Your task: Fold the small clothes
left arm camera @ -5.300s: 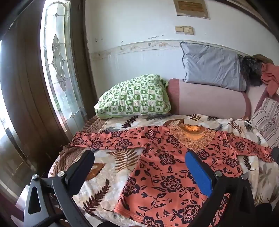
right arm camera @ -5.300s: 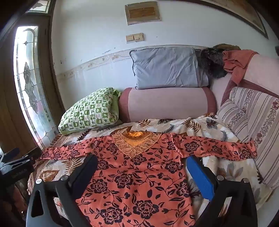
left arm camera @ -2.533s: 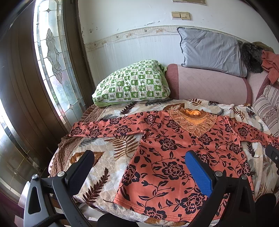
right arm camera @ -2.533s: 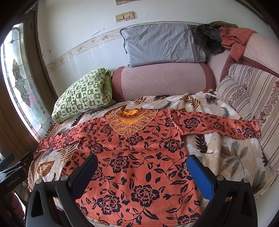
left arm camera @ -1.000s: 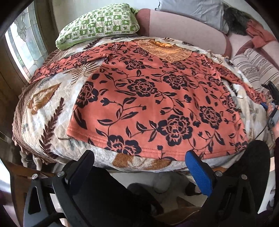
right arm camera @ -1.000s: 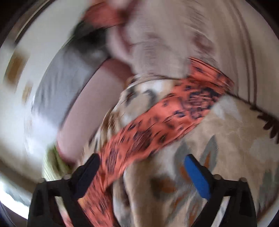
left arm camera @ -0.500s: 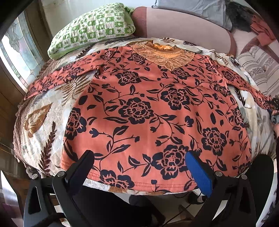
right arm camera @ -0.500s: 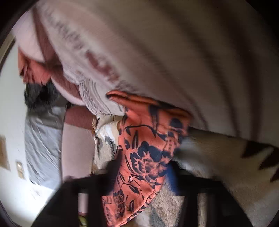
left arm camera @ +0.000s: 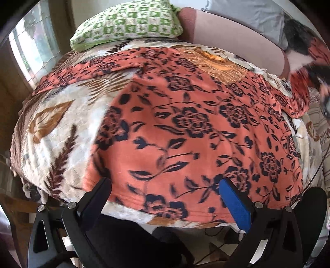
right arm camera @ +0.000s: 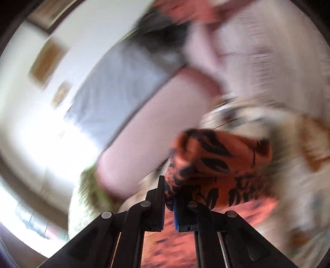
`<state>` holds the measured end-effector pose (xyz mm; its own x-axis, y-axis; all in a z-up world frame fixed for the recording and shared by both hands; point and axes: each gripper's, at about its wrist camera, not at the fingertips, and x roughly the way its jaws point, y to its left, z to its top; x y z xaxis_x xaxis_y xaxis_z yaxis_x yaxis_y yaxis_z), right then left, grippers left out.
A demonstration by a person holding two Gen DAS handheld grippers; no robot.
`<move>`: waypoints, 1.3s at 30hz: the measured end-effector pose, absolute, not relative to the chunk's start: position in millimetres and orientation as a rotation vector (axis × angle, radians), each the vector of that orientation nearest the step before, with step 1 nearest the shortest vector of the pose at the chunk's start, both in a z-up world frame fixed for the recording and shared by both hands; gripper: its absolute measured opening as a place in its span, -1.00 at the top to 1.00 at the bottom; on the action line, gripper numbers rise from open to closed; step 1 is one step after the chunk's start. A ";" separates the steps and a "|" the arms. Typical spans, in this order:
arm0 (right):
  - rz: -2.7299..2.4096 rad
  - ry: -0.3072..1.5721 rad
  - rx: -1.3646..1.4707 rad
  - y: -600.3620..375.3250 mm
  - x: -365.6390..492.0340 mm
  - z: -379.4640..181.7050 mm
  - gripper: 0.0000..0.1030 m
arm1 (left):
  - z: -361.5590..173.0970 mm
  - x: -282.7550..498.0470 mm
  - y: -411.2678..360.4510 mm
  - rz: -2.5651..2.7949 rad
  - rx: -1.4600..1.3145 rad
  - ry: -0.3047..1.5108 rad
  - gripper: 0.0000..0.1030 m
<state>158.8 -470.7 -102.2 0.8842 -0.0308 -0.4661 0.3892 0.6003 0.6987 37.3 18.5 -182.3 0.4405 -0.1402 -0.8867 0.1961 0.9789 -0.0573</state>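
An orange top with dark flowers (left arm camera: 185, 127) lies spread flat on a leaf-print blanket (left arm camera: 53, 127). Its left sleeve (left arm camera: 82, 72) lies stretched out. My left gripper (left arm camera: 165, 195) is open and empty, hovering over the top's hem at the bed's near edge. My right gripper (right arm camera: 170, 204) is shut on the end of the right sleeve (right arm camera: 208, 160) and holds it lifted; that view is blurred. In the left wrist view the lifted sleeve (left arm camera: 300, 92) hangs at the far right with the right gripper (left arm camera: 321, 82) above it.
A green checked pillow (left arm camera: 127, 22), a pink bolster (left arm camera: 233, 35) and a grey pillow (left arm camera: 247, 10) lie at the head of the bed. A window (left arm camera: 31, 47) stands at the left. A striped cushion (right arm camera: 268, 51) is at the right.
My right gripper has closed on the right sleeve's end and lifted it off the blanket, swinging inward. My left gripper has come lower and closer over the hem, still open.
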 end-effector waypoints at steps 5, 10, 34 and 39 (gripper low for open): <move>-0.023 0.559 0.878 -326.6 253.5 -119.8 0.87 | -183.2 36.9 57.6 -0.139 0.030 1.085 -1.00; 0.217 0.850 0.947 -202.3 323.1 -174.8 0.75 | -178.6 37.6 88.2 -0.062 0.024 1.069 -1.00; 0.138 0.945 0.990 -391.6 139.8 -266.1 -0.46 | -169.4 265.5 26.6 -0.030 0.094 0.976 -0.96; 0.189 0.951 0.995 -394.6 157.3 -261.1 -0.46 | -183.6 340.9 24.5 -0.029 0.029 1.057 -0.63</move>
<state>157.3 -394.6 -261.1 0.6007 0.5354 -0.5938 0.2684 0.5645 0.7806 340.9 24.5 -183.6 0.4913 -0.0097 -0.8709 0.0373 0.9993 0.0100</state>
